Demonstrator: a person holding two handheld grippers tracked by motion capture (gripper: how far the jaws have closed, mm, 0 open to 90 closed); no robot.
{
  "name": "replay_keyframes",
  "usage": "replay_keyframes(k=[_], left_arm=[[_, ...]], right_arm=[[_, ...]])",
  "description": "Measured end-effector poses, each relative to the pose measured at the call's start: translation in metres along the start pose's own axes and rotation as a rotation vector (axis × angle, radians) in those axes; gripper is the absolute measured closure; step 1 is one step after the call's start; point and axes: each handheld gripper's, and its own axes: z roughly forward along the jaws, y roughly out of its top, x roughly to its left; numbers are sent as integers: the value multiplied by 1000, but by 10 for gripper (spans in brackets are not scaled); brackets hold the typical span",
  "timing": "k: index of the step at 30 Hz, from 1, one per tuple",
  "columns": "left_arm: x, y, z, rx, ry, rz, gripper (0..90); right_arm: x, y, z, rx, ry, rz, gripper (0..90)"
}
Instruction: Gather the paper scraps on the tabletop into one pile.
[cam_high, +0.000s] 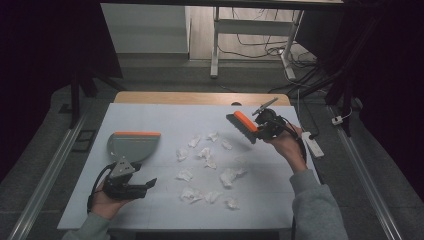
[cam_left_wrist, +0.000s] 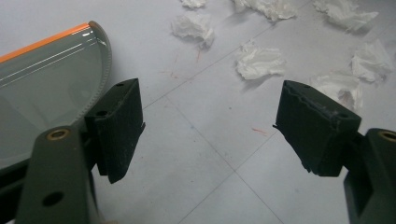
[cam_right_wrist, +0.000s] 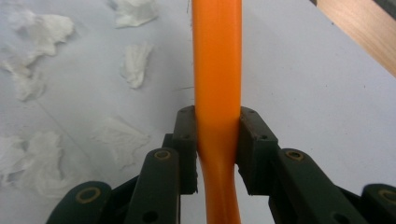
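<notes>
The right gripper (cam_high: 263, 126) is squeezing the orange brush (cam_right_wrist: 217, 70), w/ paper scraps (cam_high: 207, 156) lying just past its bristles. Best to keep bristles low & be sweeping slowly toward the dustpan (cam_high: 132, 145). Left gripper (cam_left_wrist: 210, 126) is waiting w/ jaws apart, dustpan right beside it (nothing inside yet).

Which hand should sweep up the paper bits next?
The right. The right gripper is already shut on the orange brush, held just beyond the crumpled paper scraps. The left gripper hangs open and empty beside the grey dustpan, so it is better placed to steady that.
</notes>
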Motion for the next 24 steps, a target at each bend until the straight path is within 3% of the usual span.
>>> replay_keyframes(k=[13, 16, 19, 24], left_arm=[[1, -4, 0, -2, -7, 2, 243], [2, -5, 0, -3, -9, -1, 243], [3, -6, 0, -16, 6, -4, 245], [4, -6, -4, -46, 9, -16, 255]], right_arm=[[7, 36, 42, 195, -18, -61, 707], [13, 41, 47, 201, 3, -85, 707], [24, 43, 47, 211, 11, -141, 708], [46, 40, 40, 224, 45, -208, 708]])
